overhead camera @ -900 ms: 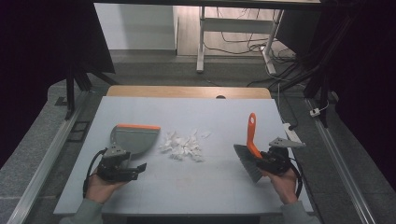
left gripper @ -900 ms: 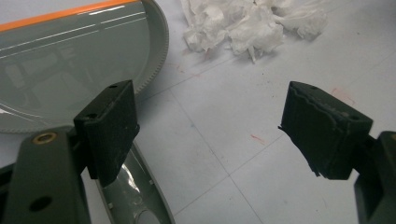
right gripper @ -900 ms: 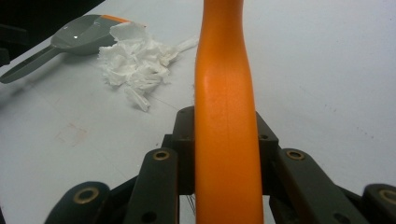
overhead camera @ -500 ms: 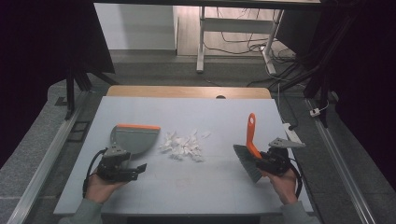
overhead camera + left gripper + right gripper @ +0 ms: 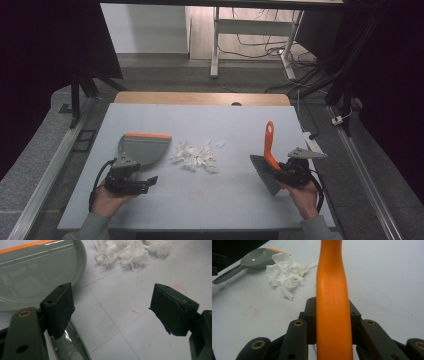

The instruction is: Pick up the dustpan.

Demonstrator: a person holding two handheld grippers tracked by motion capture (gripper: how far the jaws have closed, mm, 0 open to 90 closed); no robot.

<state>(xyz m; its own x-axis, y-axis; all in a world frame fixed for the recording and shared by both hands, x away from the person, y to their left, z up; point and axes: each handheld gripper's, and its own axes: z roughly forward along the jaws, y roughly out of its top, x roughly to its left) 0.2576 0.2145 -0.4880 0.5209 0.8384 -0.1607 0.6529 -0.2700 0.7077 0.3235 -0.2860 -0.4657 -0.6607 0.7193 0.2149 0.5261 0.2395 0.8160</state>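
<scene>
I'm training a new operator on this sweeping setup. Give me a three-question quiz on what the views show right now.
1. True or false: the left gripper is shut on the dustpan handle.
2. What does the right gripper hold? A) the brush by its orange handle B) the dustpan C) a paper scrap
3. Fill in: the pile of white paper scraps lies on the table between the dustpan and the ____.

Key:
1. False: its jaws stand wide apart, with the handle beside one jaw.
2. A
3. brush
</scene>
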